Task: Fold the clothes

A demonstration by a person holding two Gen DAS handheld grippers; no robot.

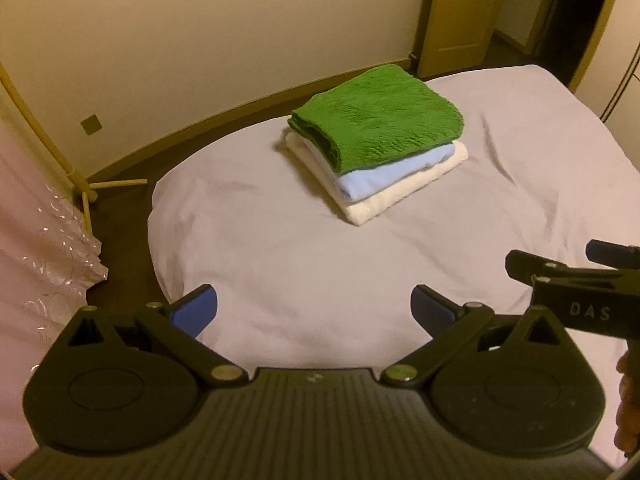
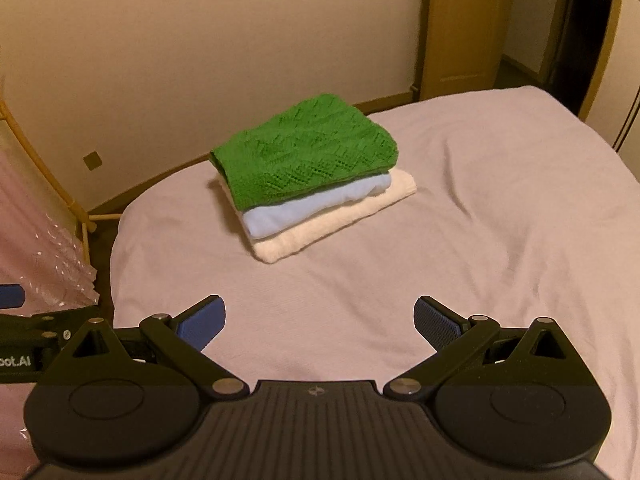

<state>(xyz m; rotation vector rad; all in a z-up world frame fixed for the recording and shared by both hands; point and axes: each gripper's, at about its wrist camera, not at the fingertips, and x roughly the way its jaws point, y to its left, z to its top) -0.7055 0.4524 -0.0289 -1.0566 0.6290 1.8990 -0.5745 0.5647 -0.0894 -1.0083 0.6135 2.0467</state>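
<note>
A folded green knit sweater (image 1: 376, 120) lies on top of a folded light blue garment (image 1: 396, 170) and a folded cream towel (image 1: 404, 192), stacked on a bed with a pale sheet (image 1: 304, 264). The stack also shows in the right wrist view, with the green sweater (image 2: 304, 152) on top, the light blue garment (image 2: 316, 208) under it and the cream towel (image 2: 332, 224) at the bottom. My left gripper (image 1: 314, 312) is open and empty, held above the sheet short of the stack. My right gripper (image 2: 319, 324) is open and empty too, beside the left one.
A wooden rack (image 1: 52, 140) with pink fabric (image 1: 36, 248) stands at the left of the bed. A wall runs behind the bed, with a wooden door (image 1: 460, 12) at the back right. Dark floor (image 1: 120, 204) lies between rack and bed.
</note>
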